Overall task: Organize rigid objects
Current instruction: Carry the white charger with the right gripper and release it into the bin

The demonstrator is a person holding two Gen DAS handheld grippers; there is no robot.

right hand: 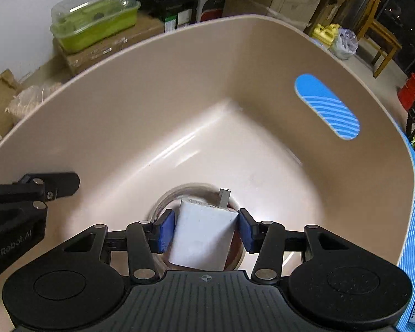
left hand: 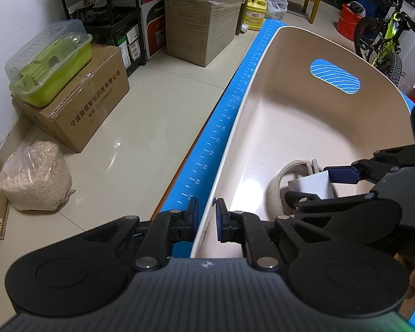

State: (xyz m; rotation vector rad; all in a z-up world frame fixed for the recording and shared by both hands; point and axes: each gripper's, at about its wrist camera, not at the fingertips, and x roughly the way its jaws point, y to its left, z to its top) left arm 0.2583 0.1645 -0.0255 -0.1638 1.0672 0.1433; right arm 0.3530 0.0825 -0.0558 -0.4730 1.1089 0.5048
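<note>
So the right wrist view looks straight down into the beige plastic bin [right hand: 124, 105], and there the right hand-held gripper [right hand: 206, 231] is clamped on a white charger block [right hand: 202, 238], blue pads pressed against both of its sides. The block is low inside the bin, right above a roll of tape [right hand: 163, 202] lying on the bin floor; a metal prong sticks up from its far end. Can't tell if the block is touching the roll or just hanging over it.

The left wrist view gives the side angle you don't get from the other camera: the left hand-held gripper [left hand: 206, 217] is straddling the near wall of the bin, one finger outside and one inside. The pads look just off the wall with a slim gap showing, so I'd call it released, not pinching. From here the right hand-held gripper [left hand: 310, 184] comes in from the right edge, and the charger block [left hand: 310, 186] is mostly covered by its fingers, with the roll of tape [left hand: 276, 182] only half visible behind.

This view also shows the blue mat [left hand: 224, 127] with ruler marks under the bin, plus the floor stuff: a green hamster cage [left hand: 49, 63] on a cardboard box [left hand: 83, 105] and a bag of bedding [left hand: 36, 177]. The far bikes are cut off at the edge
</note>
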